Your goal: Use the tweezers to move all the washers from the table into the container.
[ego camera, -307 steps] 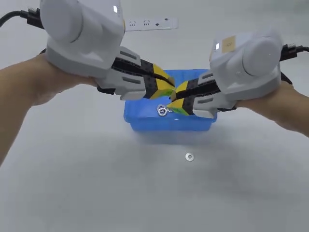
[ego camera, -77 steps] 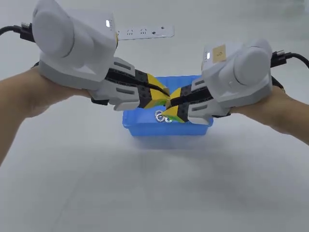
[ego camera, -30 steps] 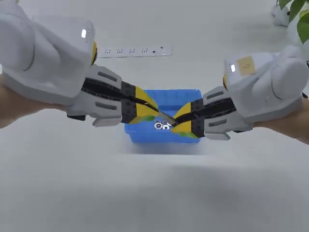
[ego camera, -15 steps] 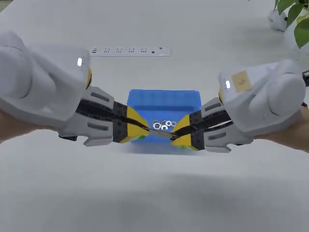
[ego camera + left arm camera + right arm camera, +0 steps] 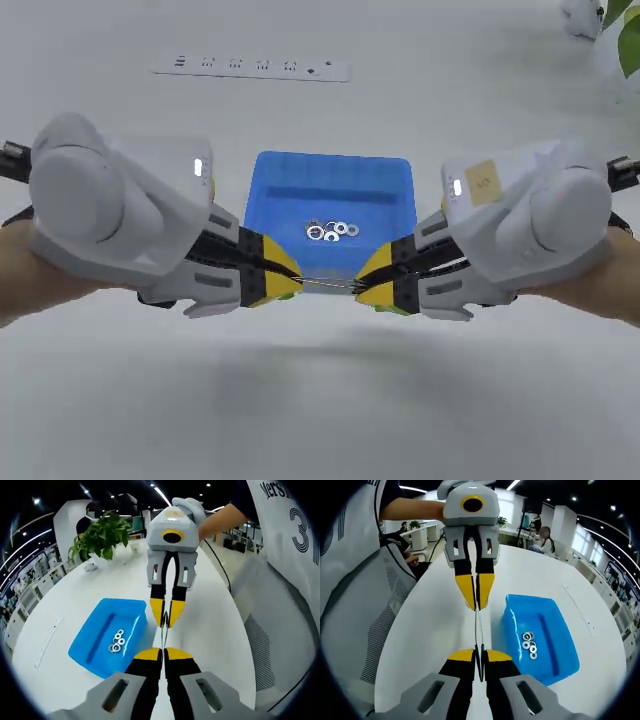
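Observation:
A blue container (image 5: 270, 200) sits on the white table with several washers (image 5: 331, 231) lying in it. My left gripper (image 5: 291, 280) and right gripper (image 5: 362, 285) face each other tip to tip just in front of the container's near wall. Thin metal tweezers (image 5: 327, 284) span between them, and each gripper is shut on one end. In the left gripper view the tweezers (image 5: 163, 632) run from my left gripper (image 5: 163, 654) to the right gripper (image 5: 167, 620), with the container (image 5: 95, 650) and washers (image 5: 116, 642) to the left. The right gripper view has the tweezers (image 5: 478, 630), container (image 5: 560, 635) and washers (image 5: 529, 644).
A white power strip (image 5: 250, 67) lies at the far side of the table. A potted plant (image 5: 627, 25) stands at the far right corner, also in the left gripper view as a plant (image 5: 100, 537). A mesh chair (image 5: 365, 610) stands beside the table.
The loose washer seen on the table 10 s ago is gone from view. Both grippers with the tweezers have drawn back from over the container to in front of its near wall.

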`<move>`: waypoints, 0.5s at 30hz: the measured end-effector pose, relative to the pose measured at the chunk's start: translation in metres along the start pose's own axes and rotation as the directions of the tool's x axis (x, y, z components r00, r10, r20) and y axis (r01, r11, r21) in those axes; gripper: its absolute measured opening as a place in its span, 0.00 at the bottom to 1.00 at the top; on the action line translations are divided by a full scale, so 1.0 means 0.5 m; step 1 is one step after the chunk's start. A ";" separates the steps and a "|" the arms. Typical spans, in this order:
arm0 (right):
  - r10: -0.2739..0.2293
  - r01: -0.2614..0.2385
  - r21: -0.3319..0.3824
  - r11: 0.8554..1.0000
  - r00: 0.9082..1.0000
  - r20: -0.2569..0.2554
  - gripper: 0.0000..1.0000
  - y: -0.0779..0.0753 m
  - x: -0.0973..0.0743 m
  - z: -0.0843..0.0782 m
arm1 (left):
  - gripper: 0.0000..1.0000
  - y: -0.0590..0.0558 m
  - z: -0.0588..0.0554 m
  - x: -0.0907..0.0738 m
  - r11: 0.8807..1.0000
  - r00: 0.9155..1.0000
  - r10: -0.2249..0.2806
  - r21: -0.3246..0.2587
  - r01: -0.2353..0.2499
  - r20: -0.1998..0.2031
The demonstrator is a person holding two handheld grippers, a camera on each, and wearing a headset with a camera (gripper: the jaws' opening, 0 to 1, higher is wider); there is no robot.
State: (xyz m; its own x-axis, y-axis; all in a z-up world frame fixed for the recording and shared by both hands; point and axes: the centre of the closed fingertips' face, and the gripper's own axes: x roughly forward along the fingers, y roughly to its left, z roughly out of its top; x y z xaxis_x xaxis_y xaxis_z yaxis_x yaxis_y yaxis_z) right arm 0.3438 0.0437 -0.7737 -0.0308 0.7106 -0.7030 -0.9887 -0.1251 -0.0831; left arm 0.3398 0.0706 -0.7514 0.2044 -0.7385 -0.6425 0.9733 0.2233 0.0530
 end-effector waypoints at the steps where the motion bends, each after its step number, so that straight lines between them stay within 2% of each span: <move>1: 0.008 -0.008 0.007 1.000 1.000 -0.007 0.08 0.005 0.007 -0.007 | 0.06 -0.002 -0.007 0.004 1.000 1.000 -0.004 -0.003 0.004 -0.001; 5: 0.029 -0.029 0.021 0.999 0.999 -0.028 0.08 0.014 0.026 -0.030 | 0.06 -0.008 -0.034 0.025 0.998 0.999 -0.035 -0.053 0.034 -0.001; 8: 0.035 -0.034 0.020 0.999 0.998 -0.053 0.08 0.012 0.036 -0.045 | 0.06 -0.007 -0.048 0.039 0.997 0.999 -0.041 -0.066 0.040 -0.008; 11: 0.035 -0.032 0.039 0.999 0.997 -0.068 0.08 0.008 0.041 -0.056 | 0.06 -0.003 -0.064 0.055 0.996 0.998 -0.056 -0.075 0.054 -0.030; 13: 0.031 -0.028 0.037 0.999 0.997 -0.075 0.09 0.009 0.044 -0.062 | 0.06 -0.001 -0.071 0.064 0.997 0.997 -0.058 -0.052 0.055 -0.051; 15: 0.033 -0.029 0.033 0.999 0.994 -0.106 0.09 0.011 0.047 -0.073 | 0.06 -0.005 -0.073 0.073 0.996 0.996 -0.068 -0.057 0.065 -0.053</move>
State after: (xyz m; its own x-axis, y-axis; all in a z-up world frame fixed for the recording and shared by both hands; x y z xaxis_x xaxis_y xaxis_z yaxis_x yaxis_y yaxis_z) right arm 0.3432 0.0342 -0.8165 -0.0472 0.6288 -0.7762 -0.9917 -0.1227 -0.0391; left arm 0.3412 0.0666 -0.8028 0.1320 -0.7174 -0.6841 0.9770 0.2108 -0.0325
